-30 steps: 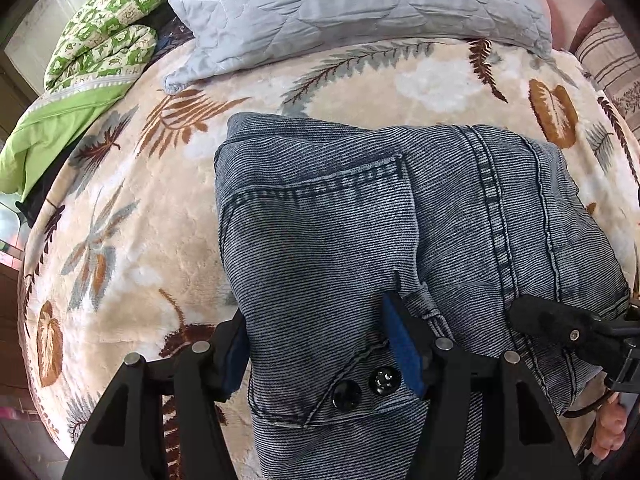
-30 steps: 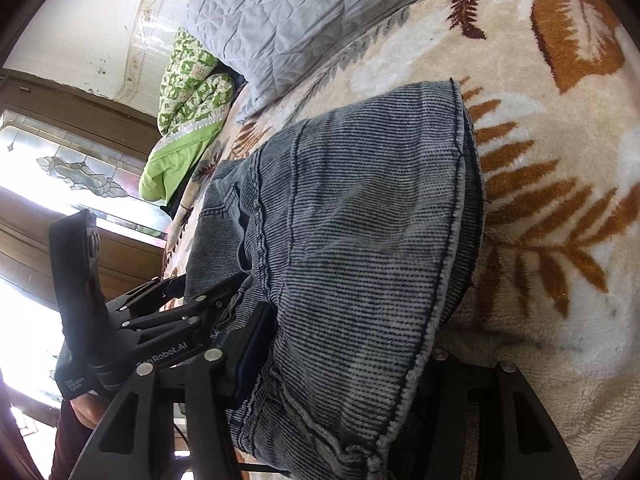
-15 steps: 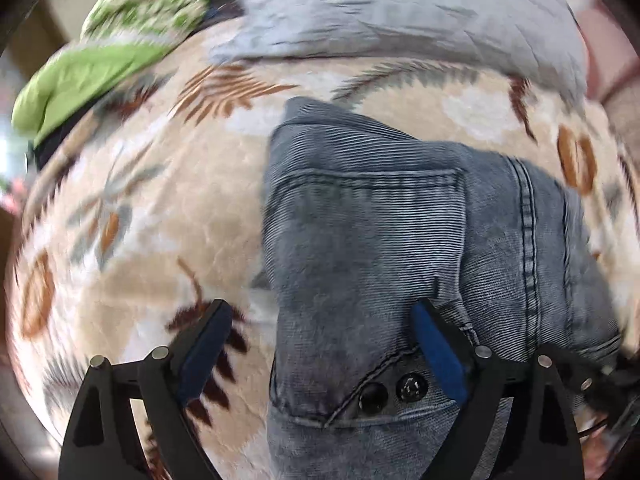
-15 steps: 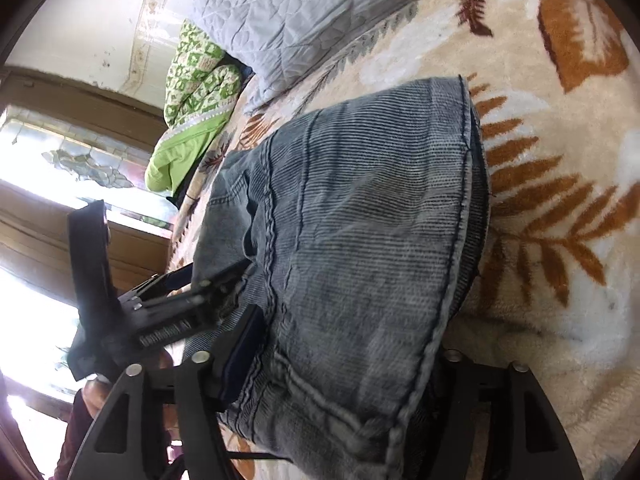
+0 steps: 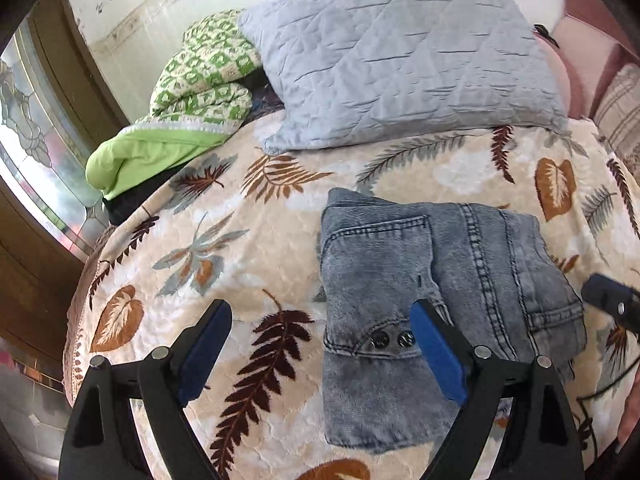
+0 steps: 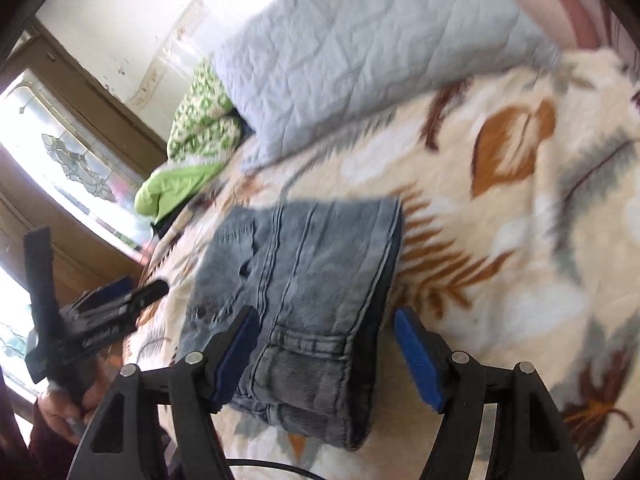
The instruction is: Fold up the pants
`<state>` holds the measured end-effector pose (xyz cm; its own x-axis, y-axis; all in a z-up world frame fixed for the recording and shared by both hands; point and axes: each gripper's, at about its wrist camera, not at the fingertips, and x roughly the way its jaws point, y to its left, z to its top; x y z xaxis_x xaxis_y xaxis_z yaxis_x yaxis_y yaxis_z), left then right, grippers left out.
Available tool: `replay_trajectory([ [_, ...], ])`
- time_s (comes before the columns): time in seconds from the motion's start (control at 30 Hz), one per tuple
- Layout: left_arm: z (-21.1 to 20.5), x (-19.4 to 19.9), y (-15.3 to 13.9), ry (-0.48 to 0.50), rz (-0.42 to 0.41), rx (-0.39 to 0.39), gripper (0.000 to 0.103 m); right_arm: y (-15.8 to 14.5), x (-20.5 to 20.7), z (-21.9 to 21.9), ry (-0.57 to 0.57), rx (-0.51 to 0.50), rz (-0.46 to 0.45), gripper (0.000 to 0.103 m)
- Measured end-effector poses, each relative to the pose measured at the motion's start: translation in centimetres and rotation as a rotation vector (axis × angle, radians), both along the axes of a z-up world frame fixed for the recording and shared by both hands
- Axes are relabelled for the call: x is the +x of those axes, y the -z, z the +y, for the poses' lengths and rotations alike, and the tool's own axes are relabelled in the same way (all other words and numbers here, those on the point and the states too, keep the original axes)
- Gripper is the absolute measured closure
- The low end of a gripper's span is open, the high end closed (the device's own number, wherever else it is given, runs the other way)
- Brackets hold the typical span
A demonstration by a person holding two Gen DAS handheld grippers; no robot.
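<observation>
The blue denim pants point(image 5: 432, 280) lie folded into a compact bundle on the leaf-patterned blanket point(image 5: 248, 240), back pocket and two snap buttons facing up. My left gripper point(image 5: 320, 332) is open and empty, raised above the bundle's near left edge. In the right wrist view the folded pants point(image 6: 312, 280) lie flat, and my right gripper point(image 6: 326, 332) is open and empty, lifted above their near end. The left gripper also shows at the left of the right wrist view point(image 6: 132, 292); the right gripper's tip shows at the right of the left wrist view point(image 5: 608, 296).
A grey quilted pillow point(image 5: 400, 60) lies at the head of the bed. A green patterned quilt point(image 5: 192, 96) is bundled at the far left by a stained-glass window point(image 5: 28, 128). A striped cushion point(image 5: 620, 108) sits at the far right.
Both grippers have let go of the folded pants and pulled back and up. The bundle now lies free on the blanket and looks smaller in both views.
</observation>
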<state>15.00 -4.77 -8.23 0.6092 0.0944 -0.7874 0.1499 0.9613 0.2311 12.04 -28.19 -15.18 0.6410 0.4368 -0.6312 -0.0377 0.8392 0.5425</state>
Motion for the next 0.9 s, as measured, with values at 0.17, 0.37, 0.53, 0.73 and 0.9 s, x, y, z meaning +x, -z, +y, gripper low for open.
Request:
replay_trajectory([
  [0.17,-0.6,-1.8,-0.3,0.029,-0.012,0.017,0.012,-1.7,-0.9,0.2,-0.007,0.002,-0.101,0.03],
  [0.37,-0.6,-2.5,0.6,0.027,0.002,0.038,0.012,-3.3,-1.6,2.9,-0.074,-0.085,-0.182,0.03],
  [0.53,-0.2,-1.9,2.3,0.007,0.04,0.037,0.012,-2.6,-1.3,4.9,-0.116,-0.192,-0.168,0.044],
  [0.73,0.0,-1.2,4.5,0.0,0.084,0.042,0.012,-0.7,-0.3,6.7,-0.171,-0.246,-0.093,0.052],
  [0.9,-0.1,-0.3,7.1,0.005,0.149,0.035,0.012,1.2,0.6,7.8,-0.209,-0.289,-0.002,0.052],
])
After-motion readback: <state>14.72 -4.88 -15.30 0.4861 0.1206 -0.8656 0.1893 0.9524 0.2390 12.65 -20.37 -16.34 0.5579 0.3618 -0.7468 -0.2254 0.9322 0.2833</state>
